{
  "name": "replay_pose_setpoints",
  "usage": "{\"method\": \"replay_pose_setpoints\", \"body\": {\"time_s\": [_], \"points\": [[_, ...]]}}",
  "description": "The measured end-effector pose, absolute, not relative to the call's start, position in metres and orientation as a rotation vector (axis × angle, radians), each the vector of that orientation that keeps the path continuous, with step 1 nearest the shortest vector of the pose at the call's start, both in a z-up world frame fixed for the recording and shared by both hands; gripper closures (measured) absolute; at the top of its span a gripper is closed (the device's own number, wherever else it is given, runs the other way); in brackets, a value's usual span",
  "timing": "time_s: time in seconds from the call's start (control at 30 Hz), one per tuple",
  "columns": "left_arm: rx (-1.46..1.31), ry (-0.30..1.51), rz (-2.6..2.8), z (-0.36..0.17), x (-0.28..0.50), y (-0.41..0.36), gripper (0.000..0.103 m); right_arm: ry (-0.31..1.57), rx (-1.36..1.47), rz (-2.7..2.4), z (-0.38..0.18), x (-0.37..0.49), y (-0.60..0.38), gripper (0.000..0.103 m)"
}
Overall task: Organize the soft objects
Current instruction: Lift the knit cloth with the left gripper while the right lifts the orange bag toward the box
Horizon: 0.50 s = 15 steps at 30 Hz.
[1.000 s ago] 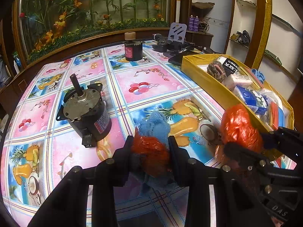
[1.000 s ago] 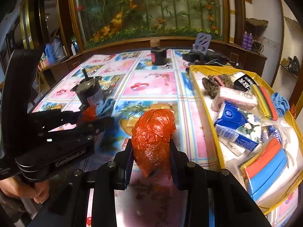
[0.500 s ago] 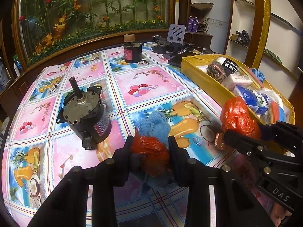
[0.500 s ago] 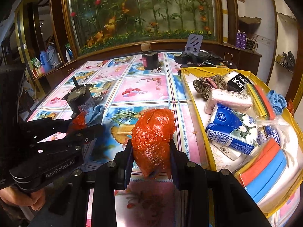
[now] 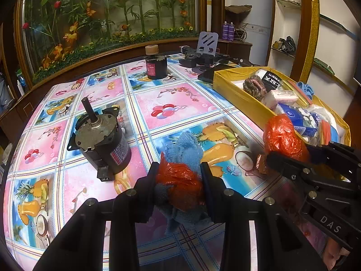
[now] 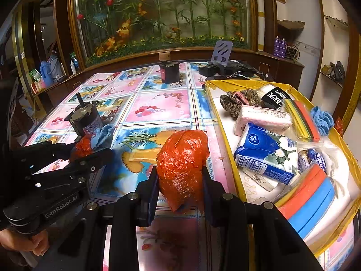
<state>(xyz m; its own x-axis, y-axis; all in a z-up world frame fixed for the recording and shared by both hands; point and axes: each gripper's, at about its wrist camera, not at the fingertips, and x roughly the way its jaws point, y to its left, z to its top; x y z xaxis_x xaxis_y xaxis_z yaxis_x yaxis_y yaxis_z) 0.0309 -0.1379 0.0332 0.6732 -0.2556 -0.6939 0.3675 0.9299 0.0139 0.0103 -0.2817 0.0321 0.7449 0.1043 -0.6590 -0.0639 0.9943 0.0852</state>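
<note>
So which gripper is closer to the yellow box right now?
Right. The right gripper, shut on an orange bag, hangs just beside the yellow box; the left gripper sits farther out, near the black motor.

R tool [image 6: 180,180] + red bag [image 6: 182,164] higher

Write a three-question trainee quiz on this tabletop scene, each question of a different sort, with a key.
1. True or false: the right hand-held gripper is shut on an orange plastic bag.
2. Multiple choice: besides a smaller orange bag, what does the left hand-held gripper pinch? A) a blue knitted cloth B) a tissue pack C) a sponge
3. Fill in: the blue tissue pack lies inside the ______ box.

Key: 1 true; 2 A; 3 yellow
</note>
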Motion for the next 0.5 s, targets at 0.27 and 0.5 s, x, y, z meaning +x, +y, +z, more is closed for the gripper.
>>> {"method": "replay_pose_setpoints", "body": {"time_s": [0.27,0.5], "points": [[0.164,0.732,-0.353,0.0359,0.0298,-0.1401,0.069,0.718,0.048,0.075,0.0326,0.0092,-0.2813,0.067],[0.167,0.716,-0.35,0.0351,0.0281,-0.1412,0.069,0.703,0.044,0.06,0.0348,0.0065,-0.2814,0.067]]}}
